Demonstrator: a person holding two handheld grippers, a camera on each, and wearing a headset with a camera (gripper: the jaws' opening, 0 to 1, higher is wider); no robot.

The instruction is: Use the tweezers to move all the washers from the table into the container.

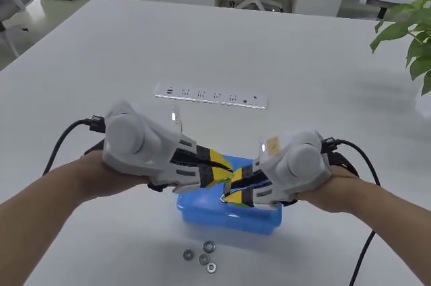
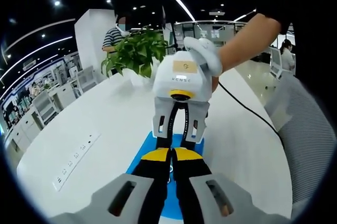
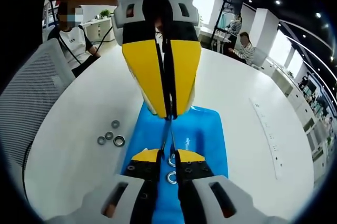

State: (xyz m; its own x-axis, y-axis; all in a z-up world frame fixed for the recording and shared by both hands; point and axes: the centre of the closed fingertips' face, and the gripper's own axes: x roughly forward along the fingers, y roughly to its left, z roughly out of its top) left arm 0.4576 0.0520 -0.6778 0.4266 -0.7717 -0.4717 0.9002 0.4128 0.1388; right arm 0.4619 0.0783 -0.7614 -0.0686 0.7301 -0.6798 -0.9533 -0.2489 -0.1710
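Low centre of the head view, four washers (image 1: 202, 257) lie loose on the white counter (image 1: 303, 64), just below the blue container (image 1: 262, 222). Bottom centre of the right gripper view, what look like two more washers (image 3: 171, 177) sit inside it. We judge the job begun, with most left to do. The washers are small, flat, shiny steel rings, close-set and not stacked. Thin tweezers (image 3: 168, 132) span above the container between both tools. Left tongs (image 3: 168, 114) are pressed together on them. Right tongs (image 3: 169, 156) nearly meet around the tip end; whether they pinch we cannot tell.
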